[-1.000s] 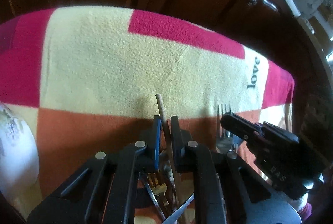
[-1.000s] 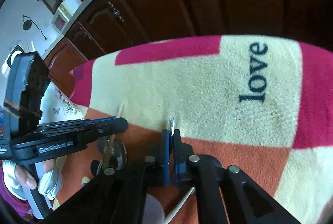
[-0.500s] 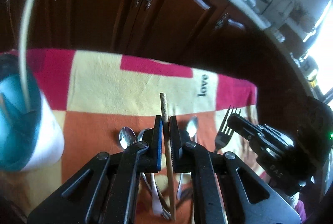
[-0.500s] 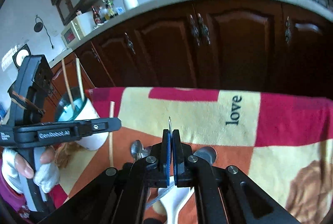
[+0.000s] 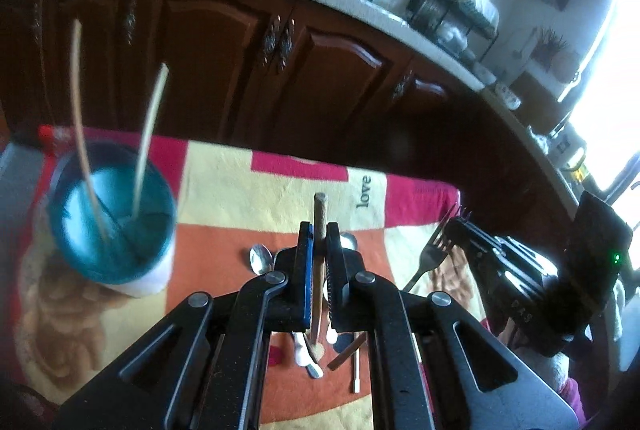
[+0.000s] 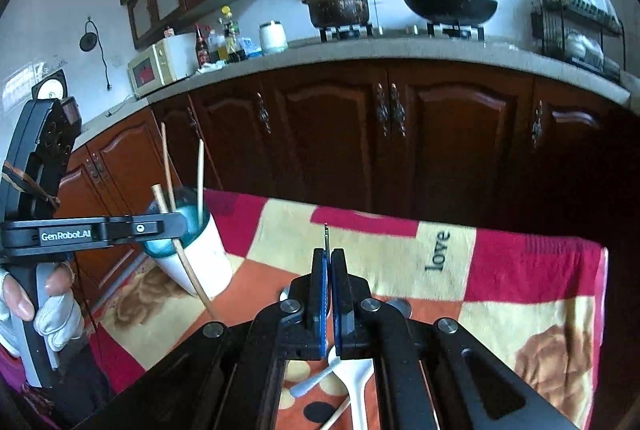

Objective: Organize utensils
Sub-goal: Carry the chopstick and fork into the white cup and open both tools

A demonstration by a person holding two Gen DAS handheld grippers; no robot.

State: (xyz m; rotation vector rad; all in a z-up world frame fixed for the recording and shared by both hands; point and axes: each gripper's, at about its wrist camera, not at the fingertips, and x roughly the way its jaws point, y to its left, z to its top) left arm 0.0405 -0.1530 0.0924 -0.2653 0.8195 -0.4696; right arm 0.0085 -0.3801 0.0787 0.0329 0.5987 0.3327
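Right hand-held gripper (image 6: 329, 262) clamping fork (image 6: 327, 236), teal cup (image 6: 188, 242) with chopsticks (image 6: 166, 166)

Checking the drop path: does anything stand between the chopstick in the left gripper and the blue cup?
Nothing visible blocks it. The chopstick hangs clear above the blanket; the blue cup already holds two sticks, but its mouth is mostly open.

A teal-lined white cup (image 5: 114, 226) stands on a cream, pink and orange checked blanket (image 6: 500, 294) before dark brown cabinets (image 6: 400, 142).
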